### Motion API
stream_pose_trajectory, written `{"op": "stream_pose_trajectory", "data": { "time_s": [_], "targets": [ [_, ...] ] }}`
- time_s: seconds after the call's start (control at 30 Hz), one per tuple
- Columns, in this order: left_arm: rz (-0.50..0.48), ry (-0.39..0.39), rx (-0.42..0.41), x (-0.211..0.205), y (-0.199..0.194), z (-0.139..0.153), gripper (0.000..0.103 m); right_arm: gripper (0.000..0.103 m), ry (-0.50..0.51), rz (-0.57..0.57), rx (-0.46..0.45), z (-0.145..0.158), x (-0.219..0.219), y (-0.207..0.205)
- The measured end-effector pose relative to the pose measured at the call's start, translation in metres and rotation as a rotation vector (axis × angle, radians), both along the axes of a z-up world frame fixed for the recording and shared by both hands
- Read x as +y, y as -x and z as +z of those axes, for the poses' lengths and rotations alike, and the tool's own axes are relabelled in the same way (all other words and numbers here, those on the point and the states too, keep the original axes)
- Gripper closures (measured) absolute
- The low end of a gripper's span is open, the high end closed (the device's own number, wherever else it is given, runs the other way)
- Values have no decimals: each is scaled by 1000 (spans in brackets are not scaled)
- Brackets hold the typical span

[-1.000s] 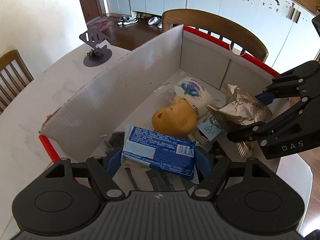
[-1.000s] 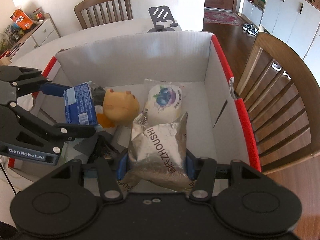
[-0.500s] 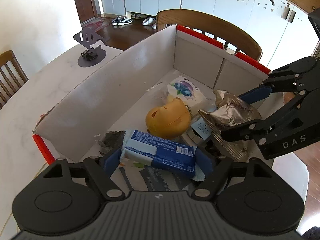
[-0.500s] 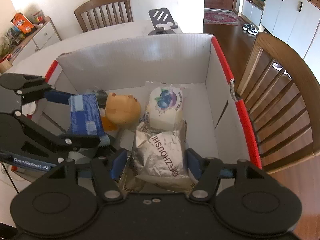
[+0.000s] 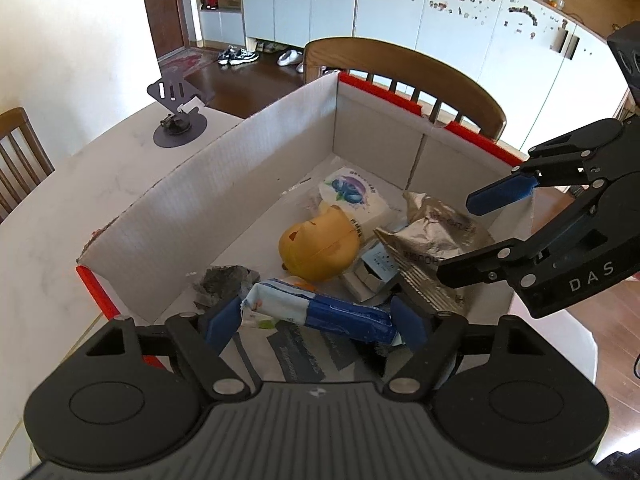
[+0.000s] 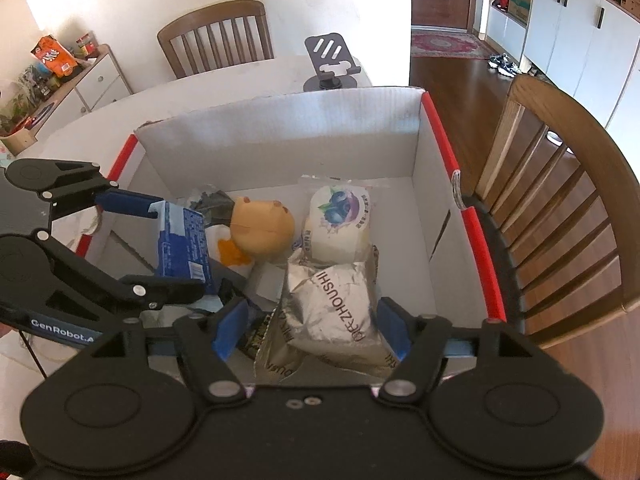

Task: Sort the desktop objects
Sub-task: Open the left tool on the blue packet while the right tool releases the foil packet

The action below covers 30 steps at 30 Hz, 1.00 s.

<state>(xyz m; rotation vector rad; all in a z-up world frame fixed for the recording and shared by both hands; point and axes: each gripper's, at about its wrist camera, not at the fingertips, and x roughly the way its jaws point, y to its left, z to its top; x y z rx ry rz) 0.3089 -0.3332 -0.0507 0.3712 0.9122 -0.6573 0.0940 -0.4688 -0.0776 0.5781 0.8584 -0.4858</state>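
A white cardboard box with red edges (image 5: 224,184) (image 6: 280,136) stands on the table. My left gripper (image 5: 316,320) is open over its near end, and a blue-and-white packet (image 5: 320,310) (image 6: 182,240) lies tilted between the fingers. My right gripper (image 6: 312,328) is open, and a silver foil bag (image 6: 336,308) (image 5: 432,236) rests in the box between its fingers. A yellow plush toy (image 5: 320,246) (image 6: 262,226) and a white blueberry package (image 5: 354,196) (image 6: 340,220) lie in the box.
A dark phone stand (image 5: 178,120) (image 6: 332,64) stands on the white table beyond the box. A wooden chair (image 5: 404,76) (image 6: 560,184) stands close behind the box, another chair (image 6: 216,36) across the table. Small cartons and dark wrappers (image 5: 224,286) lie in the box.
Both grippers have opened. The blue packet has tipped and dropped between the left fingers; the foil bag has slipped down from the right fingers into the box. Both grippers pulled back and up.
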Motion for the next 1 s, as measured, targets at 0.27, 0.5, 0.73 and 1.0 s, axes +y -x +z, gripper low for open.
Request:
{"op": "stream_pose_trajectory", "data": {
  "time_s": [0.27,0.5,0.73,1.0],
  "targets": [
    [-2,41,-19,9,13,13,22,29,17,-4,-22,14,9,7],
    [-8,73,-36,17,25,22,20,26,28,-14,-43,24,17,13],
    [-8,61,-40,19,27,19,20,26,44,-35,-42,30,25,14],
    [-39,79,-65,21,40,21,1,26,38,-64,-41,29,30,22]
  ]
}}
